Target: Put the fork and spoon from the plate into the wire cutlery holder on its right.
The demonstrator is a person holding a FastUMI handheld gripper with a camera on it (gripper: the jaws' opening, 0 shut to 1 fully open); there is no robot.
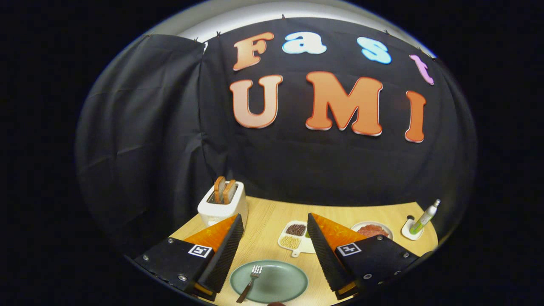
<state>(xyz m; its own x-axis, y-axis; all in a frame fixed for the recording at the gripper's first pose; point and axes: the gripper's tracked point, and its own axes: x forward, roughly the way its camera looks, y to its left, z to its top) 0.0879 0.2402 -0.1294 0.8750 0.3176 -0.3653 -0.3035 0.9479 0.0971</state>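
From the gripper view, the gripper (275,250) hangs released above the wooden bench (263,221), its ribbed fingers spread wide with nothing between them. Just below and between them lies a smooth, round green plate (280,282) holding a slim metal fork (251,278); the spoon may be the dark sliver at the plate's near rim, though that is unclear. Judged from this, the pick-up has not begun: next, descend and close on the fork's handle.
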